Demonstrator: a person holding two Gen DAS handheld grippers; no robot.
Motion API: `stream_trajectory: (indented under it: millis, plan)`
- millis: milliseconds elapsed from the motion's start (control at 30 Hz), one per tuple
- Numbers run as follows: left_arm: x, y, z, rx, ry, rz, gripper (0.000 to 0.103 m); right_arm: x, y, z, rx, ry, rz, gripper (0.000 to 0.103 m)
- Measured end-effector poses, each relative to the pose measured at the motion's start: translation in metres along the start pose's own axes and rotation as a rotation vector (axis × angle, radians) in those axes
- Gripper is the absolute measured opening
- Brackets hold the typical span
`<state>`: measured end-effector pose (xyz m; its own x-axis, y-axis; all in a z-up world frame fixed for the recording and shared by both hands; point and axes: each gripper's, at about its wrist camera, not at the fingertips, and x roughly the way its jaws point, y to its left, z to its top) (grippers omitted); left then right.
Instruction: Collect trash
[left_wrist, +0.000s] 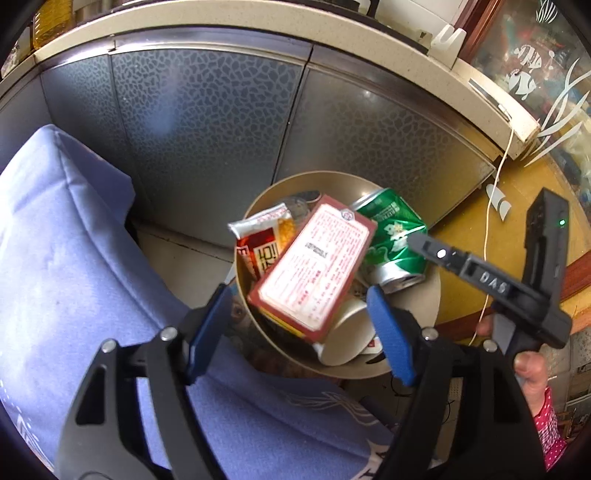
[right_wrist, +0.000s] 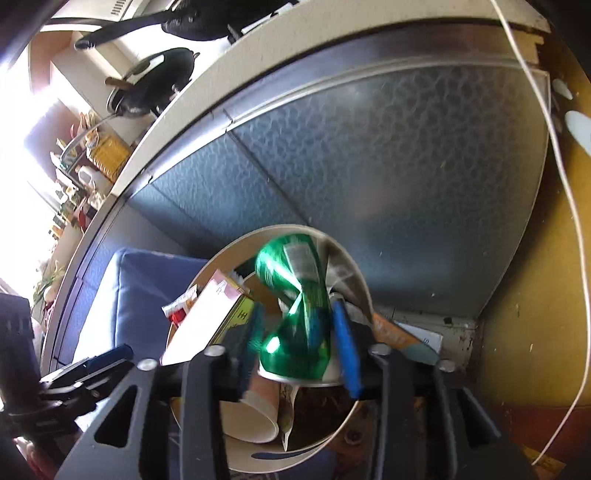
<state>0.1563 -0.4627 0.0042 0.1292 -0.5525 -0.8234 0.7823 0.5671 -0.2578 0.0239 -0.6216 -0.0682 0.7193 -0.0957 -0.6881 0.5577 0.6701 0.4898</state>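
The left gripper is hovering with its blue-padded jaws spread wide and empty above the round beige trash bin, just over a red-bordered white cardboard box and a white paper cup lying inside. The right gripper is pinching the crushed green aluminium can over the bin's mouth. A red snack wrapper is sitting beside the box. A blue fabric cushion is lying next to the bin.

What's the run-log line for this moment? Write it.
left gripper: open over bin | right gripper: fingers flank green can, grip unclear | red box: atop trash in bin
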Motion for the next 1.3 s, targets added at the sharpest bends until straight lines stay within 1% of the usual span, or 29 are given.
stream_trajectory:
  millis: [33,100,200,267,400,567,800,1033,1067,1133,1300]
  plan:
    - [-0.004,-0.001,-0.001,0.0,-0.006,0.0,0.072,-0.004,0.001,-0.002,-0.004,-0.014,-0.008,0.053]
    - [-0.014,-0.003,-0.004,0.007,-0.027,0.01,0.072,-0.014,0.001,-0.004,0.008,-0.045,-0.001,0.054]
    - [-0.029,-0.005,-0.011,0.019,-0.065,0.048,0.072,-0.035,-0.001,-0.008,0.039,-0.103,0.011,0.055]
    - [-0.041,-0.006,-0.017,0.023,-0.094,0.081,0.072,-0.046,0.0,-0.012,0.043,-0.12,0.009,0.055]
    - [-0.064,-0.01,-0.035,0.043,-0.153,0.16,0.072,-0.065,0.007,-0.026,0.047,-0.134,0.021,0.055]
    - [-0.087,-0.01,-0.059,0.037,-0.204,0.211,0.072,-0.09,0.021,-0.052,0.034,-0.118,0.032,0.055]
    - [-0.116,-0.008,-0.087,0.031,-0.25,0.216,0.072,-0.12,0.051,-0.089,0.004,-0.116,0.038,0.055]
    - [-0.144,-0.003,-0.108,0.009,-0.306,0.205,0.073,-0.142,0.082,-0.105,-0.043,-0.121,0.038,0.055]
    - [-0.148,-0.003,-0.11,0.006,-0.314,0.205,0.075,-0.144,0.085,-0.106,-0.049,-0.124,0.035,0.056]
    - [-0.155,-0.001,-0.116,0.004,-0.333,0.211,0.076,-0.149,0.091,-0.109,-0.057,-0.13,0.035,0.057]
    - [-0.169,0.001,-0.126,0.002,-0.358,0.226,0.076,-0.156,0.101,-0.114,-0.057,-0.139,0.041,0.059]
